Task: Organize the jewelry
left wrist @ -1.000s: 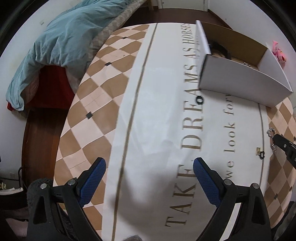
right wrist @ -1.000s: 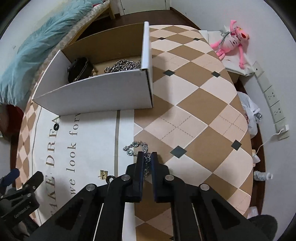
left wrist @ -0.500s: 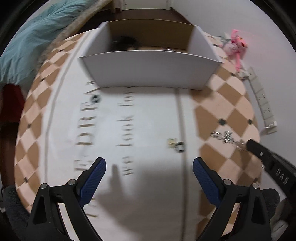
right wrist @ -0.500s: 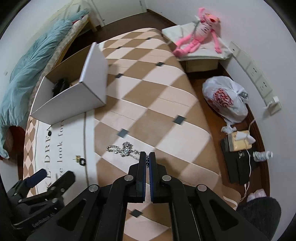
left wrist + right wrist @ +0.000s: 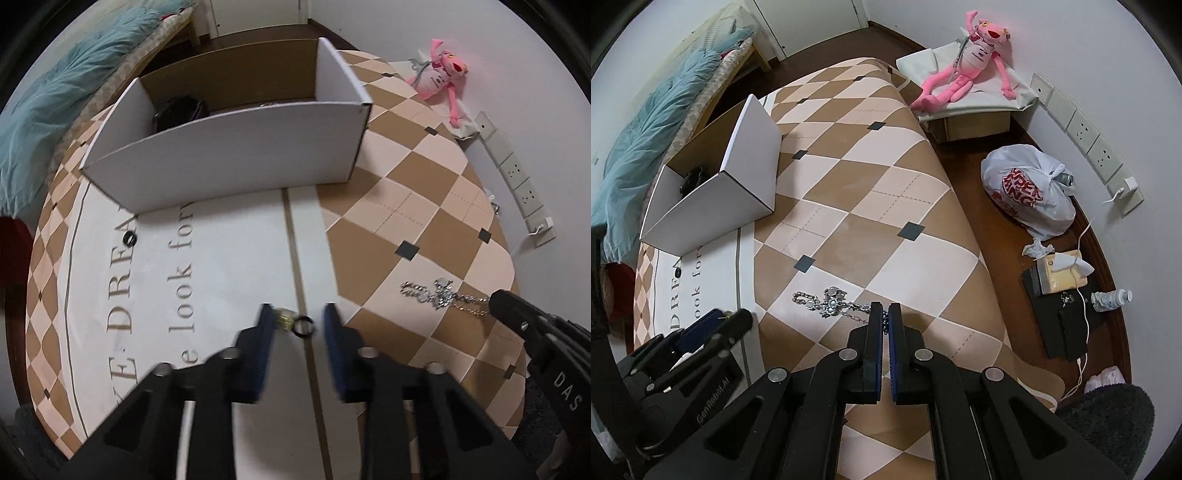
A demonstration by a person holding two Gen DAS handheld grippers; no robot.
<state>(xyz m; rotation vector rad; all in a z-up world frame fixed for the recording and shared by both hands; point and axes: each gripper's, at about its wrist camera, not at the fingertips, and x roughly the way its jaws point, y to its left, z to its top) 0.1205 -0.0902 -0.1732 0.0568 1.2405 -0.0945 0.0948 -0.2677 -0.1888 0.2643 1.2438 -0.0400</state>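
Since the earlier frames, left gripper (image 5: 298, 320) has swung across the lettered white panel and now sits low over the small pieces near the tan stripe; its blue-padded jaws have just been closing, from wide apart to a narrow gap. Between the jaws lie a small black ring (image 5: 304, 326) and a small gold-coloured ribbed piece (image 5: 285, 317); the left pad is at the gold piece, but the right pad stands clear of the ring, so no grip yet. Motion blur on the fingers.

Right gripper (image 5: 882, 316): jaws together, clamped on the dark end links of a silver chain necklace (image 5: 827, 303). Compared with a second ago, the chain is drawn out straighter across the checked cloth, its sparkling cluster pendant lying flat.

Table covering (image 5: 871, 206): smooth, matte, tan and cream diamond check with small dark squares, plus the white lettered panel.

White cardboard box (image 5: 229, 162): open-topped, brown inside, straight-walled, standing at the far edge of the white panel. A black glossy item (image 5: 177, 110) lies in it; its exact kind cannot be told. A second black ring (image 5: 130, 238) rests on the lettering just in front of the box.

Pink plush toy (image 5: 967, 66) lies on a white cushion by the wall.
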